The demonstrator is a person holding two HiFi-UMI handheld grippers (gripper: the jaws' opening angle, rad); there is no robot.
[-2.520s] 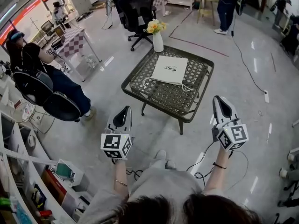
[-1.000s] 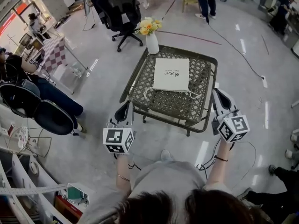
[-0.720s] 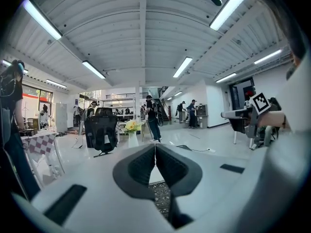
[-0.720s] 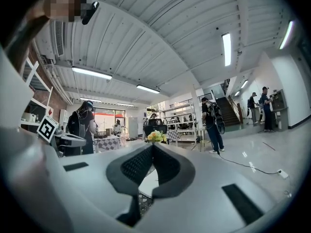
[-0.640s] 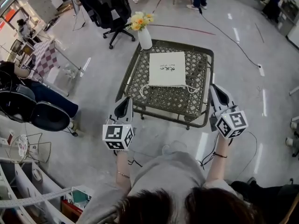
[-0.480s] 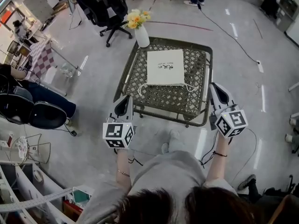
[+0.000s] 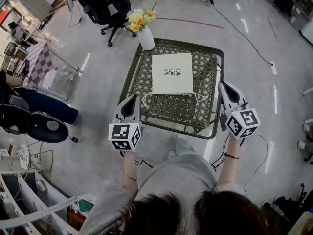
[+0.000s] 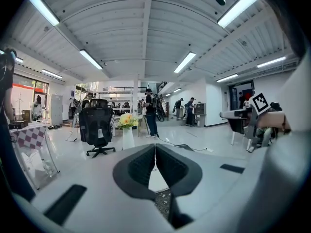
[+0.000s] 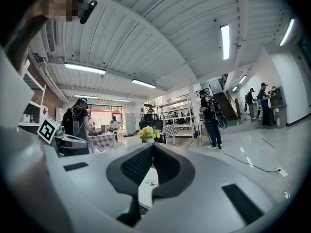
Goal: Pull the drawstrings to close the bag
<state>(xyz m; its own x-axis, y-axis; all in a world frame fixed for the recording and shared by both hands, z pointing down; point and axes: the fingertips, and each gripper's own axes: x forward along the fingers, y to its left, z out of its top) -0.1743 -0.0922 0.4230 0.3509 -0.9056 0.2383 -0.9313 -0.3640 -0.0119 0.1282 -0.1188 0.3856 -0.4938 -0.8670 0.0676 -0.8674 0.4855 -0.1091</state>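
Jaws of left gripper [image 7: 132,104] and right gripper [image 7: 226,91] are closed, with nothing held; both are poised off the near corners of the table [image 7: 171,128]. The approach step is judged in hand. A flat cream cloth bag [image 7: 172,73] lies at table centre on woven lattice, with 2 thin white drawstrings [image 7: 200,96] looped at its near edge. Next: jaws to be opened, 1 cord taken each.

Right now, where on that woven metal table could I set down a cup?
The widest bare patch is the near strip of the table, between the drawstrings and the near rim. Narrower strips run along either side of the white bag. The far left corner is crowded by the flower vase.
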